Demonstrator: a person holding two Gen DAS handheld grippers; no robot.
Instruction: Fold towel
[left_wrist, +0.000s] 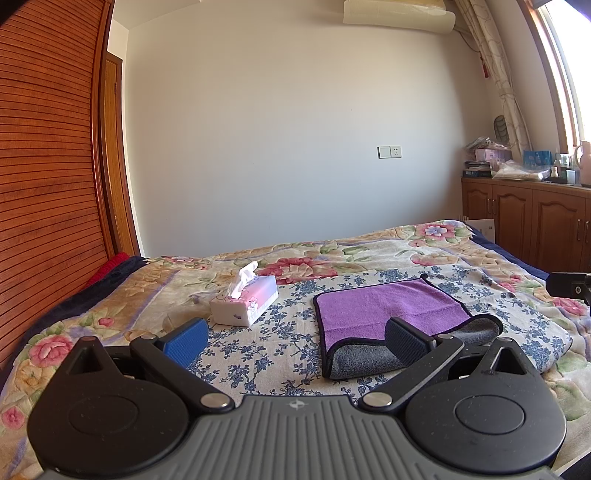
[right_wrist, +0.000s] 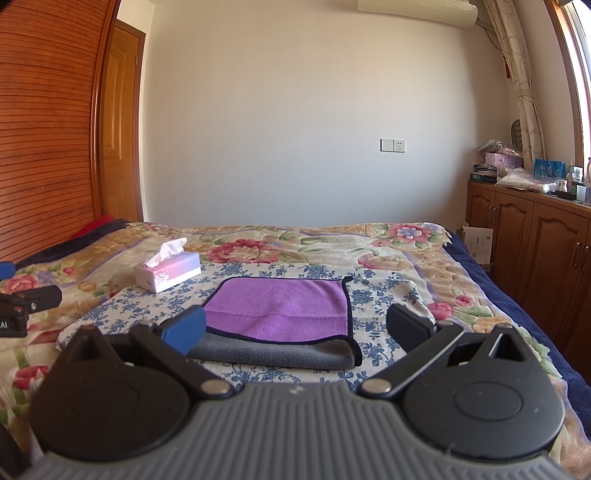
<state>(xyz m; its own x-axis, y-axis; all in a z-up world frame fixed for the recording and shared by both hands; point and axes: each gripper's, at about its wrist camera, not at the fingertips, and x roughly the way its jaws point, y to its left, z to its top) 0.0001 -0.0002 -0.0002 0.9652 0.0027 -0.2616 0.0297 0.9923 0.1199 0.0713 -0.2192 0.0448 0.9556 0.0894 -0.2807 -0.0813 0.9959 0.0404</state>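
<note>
The purple towel is lying folded once on the bedspread, its long axis running left to right, directly ahead of the right gripper; the left gripper is sitting off its left, both spread wide and holding nothing

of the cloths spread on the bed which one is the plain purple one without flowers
The towel, lying on the blue-flowered cloth. It is plain purple with a dark edge and a grey underside showing at the near fold; that cloth and the big blanket beneath are both flower-patterned.
</note>
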